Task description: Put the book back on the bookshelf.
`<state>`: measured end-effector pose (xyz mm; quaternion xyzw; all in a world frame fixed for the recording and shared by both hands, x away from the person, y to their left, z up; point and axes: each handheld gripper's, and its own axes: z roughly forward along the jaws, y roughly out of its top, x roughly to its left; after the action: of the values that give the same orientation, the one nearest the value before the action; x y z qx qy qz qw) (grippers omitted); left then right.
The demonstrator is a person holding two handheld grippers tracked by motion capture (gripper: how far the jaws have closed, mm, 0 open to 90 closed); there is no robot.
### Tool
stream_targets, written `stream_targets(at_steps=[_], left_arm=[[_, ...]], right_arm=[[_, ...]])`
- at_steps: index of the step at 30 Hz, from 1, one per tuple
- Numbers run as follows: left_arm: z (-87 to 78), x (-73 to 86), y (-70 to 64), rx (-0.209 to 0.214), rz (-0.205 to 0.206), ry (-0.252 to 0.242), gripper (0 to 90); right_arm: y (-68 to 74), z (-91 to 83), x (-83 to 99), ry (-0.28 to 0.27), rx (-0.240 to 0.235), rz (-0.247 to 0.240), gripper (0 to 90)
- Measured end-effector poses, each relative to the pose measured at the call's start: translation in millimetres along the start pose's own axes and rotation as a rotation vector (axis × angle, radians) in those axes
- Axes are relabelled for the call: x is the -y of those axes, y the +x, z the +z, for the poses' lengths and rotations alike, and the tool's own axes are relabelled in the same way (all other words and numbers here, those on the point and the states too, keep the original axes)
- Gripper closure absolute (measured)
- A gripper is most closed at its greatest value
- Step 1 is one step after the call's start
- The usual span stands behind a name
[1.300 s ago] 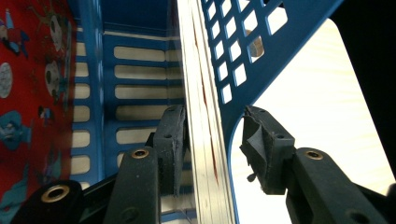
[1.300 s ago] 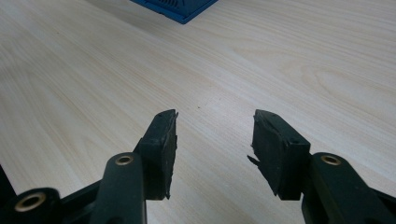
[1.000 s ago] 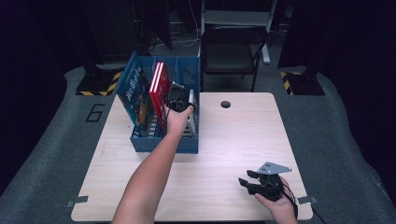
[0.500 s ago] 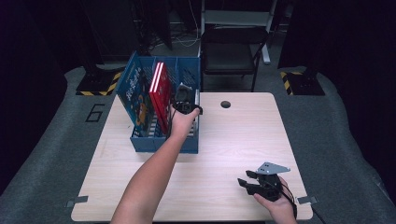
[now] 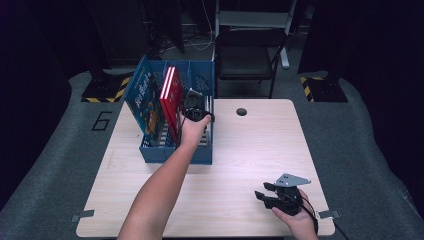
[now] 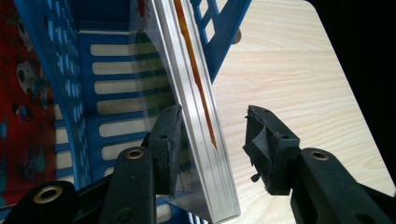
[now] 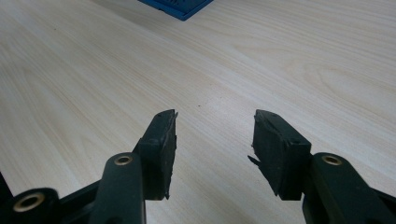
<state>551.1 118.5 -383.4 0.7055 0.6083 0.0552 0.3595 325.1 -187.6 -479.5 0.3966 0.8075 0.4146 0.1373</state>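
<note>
A blue slotted crate (image 5: 175, 153) stands on the left half of the wooden table (image 5: 250, 150). In it a blue picture book (image 5: 142, 102) leans at the left, with a red book (image 5: 170, 95) upright beside it. My left gripper (image 5: 194, 107) hangs over the crate's right compartment. In the left gripper view it (image 6: 212, 140) is open, its jaws either side of the top edge of a thin glossy book (image 6: 196, 102) with white pages, which rests against the left jaw. My right gripper (image 5: 267, 195) (image 7: 215, 140) is open over bare table at the front right.
A round cable hole (image 5: 242, 111) lies in the table just right of the crate. A dark chair (image 5: 245, 55) stands behind the table's far edge. The crate's corner (image 7: 177, 7) shows far ahead in the right gripper view. Grey floor surrounds the table.
My left gripper has shifted slightly sideways over the crate's right compartment. The right gripper has stayed where it was.
</note>
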Motion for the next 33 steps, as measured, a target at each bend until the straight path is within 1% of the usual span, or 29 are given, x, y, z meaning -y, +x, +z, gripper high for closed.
stream_targets(at_steps=[4, 11, 12, 14, 15, 16, 18, 19, 23, 25, 28, 33], left_arm=[[-0.4, 0.2, 1.5, -0.005, 0.0, 0.001, 56.3], [-3.0, 0.6, 2.3, -0.008, -0.001, 0.001, 56.3], [-4.1, 0.5, 2.6, -0.013, 0.007, 0.002, 56.3], [-5.8, 0.8, 2.0, -0.022, 0.013, 0.0, 56.3], [-6.9, 0.9, 2.2, -0.023, 0.018, 0.003, 56.3], [-7.8, 1.1, 1.5, -0.03, 0.012, 0.0, 56.3], [-10.5, 1.0, 1.8, -0.03, 0.014, 0.001, 56.4], [-12.2, 0.8, 1.9, -0.034, 0.016, 0.003, 56.5], [-20.4, -0.4, 2.3, -0.034, 0.026, -0.006, 56.6], [-24.2, -0.4, 2.5, -0.033, 0.028, -0.014, 57.0], [-29.1, 0.1, 3.2, -0.031, 0.028, -0.011, 57.1], [-38.6, 1.4, 2.4, -0.018, 0.052, -0.017, 57.4]], right_arm=[[-0.3, 0.0, 0.2, -0.006, 0.001, 0.001, 49.3], [-0.2, -0.2, 0.0, -0.001, 0.0, -0.001, 49.2], [-0.6, -0.1, 0.2, -0.006, 0.004, -0.005, 49.2], [-0.1, -0.1, 0.2, -0.006, 0.005, 0.002, 49.2], [-0.7, -0.2, 0.2, -0.005, 0.004, -0.006, 49.2], [-0.2, -0.1, 0.1, -0.006, 0.001, 0.001, 49.2], [-0.2, 0.3, 0.0, -0.005, 0.007, -0.005, 49.2], [-0.3, 0.3, 0.0, -0.004, 0.003, -0.006, 49.2], [0.5, 0.2, 0.0, -0.002, 0.004, 0.0, 49.2], [0.0, 0.4, -0.1, -0.003, 0.004, -0.005, 49.2], [0.3, 0.8, -0.4, -0.003, 0.005, 0.002, 49.2], [-0.1, 1.3, -0.2, 0.004, 0.003, -0.004, 49.2]])
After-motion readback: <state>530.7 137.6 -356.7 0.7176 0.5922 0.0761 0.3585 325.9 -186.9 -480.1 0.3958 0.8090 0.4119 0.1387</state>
